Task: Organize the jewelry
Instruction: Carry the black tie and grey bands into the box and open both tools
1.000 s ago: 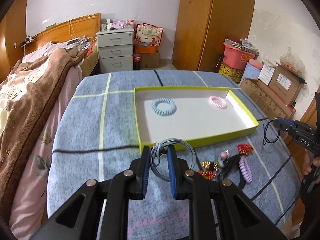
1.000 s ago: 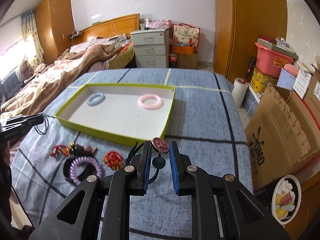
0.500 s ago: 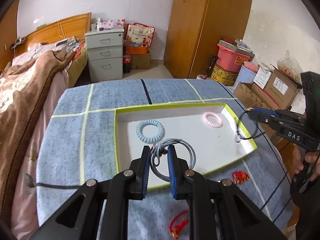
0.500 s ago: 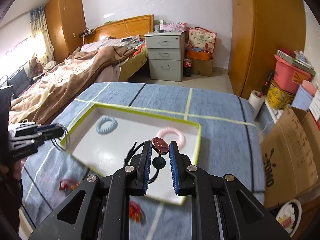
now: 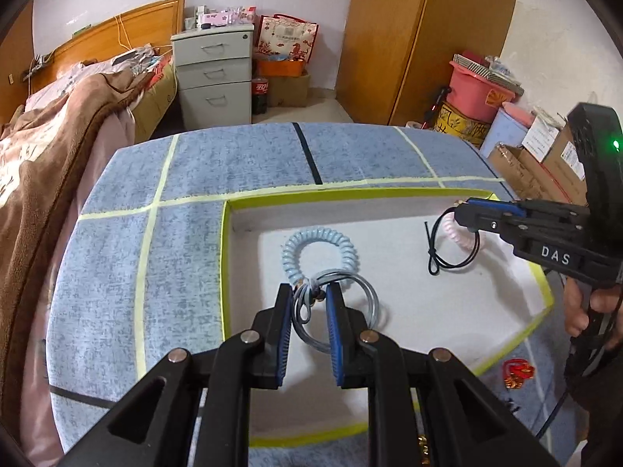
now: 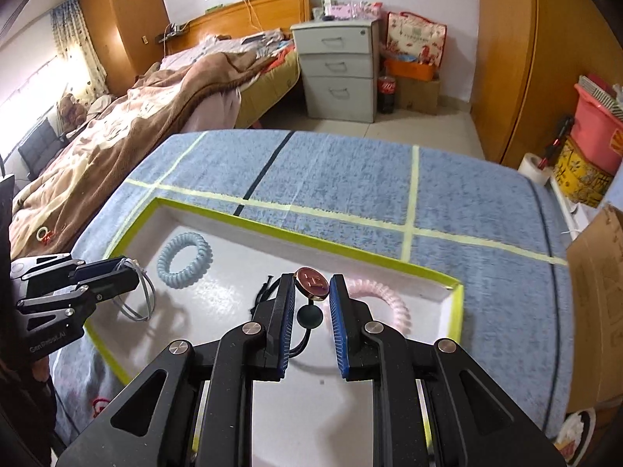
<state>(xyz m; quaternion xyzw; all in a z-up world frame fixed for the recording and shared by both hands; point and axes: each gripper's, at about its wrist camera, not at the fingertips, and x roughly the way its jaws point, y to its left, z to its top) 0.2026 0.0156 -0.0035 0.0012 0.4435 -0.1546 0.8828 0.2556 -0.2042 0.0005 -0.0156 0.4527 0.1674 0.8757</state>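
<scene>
Two coil ties lie in our tray (image 5: 227, 257): one blue (image 5: 318, 247), one pink (image 6: 383, 301). Above it, our left gripper (image 5: 309, 303) pinches one grey loop (image 5: 362, 313), and our right gripper (image 6: 309, 303) pinches one button tie (image 6: 311, 282). One red charm (image 5: 518, 373) sits on the cloth outside.

We see a white tray (image 5: 447, 311) with a lime-yellow rim on a mottled blue tablecloth (image 5: 233, 163) crossed by pale yellow and black lines. In the tray lie a light blue coil hair tie (image 5: 319, 247) and a pale pink coil hair tie (image 6: 383, 299). Our black grippers carry blue pads (image 6: 337, 311); one pinches a grey-blue cord (image 5: 335, 311), the other a copper-red round pendant (image 6: 311, 283) on a black cord.
</scene>
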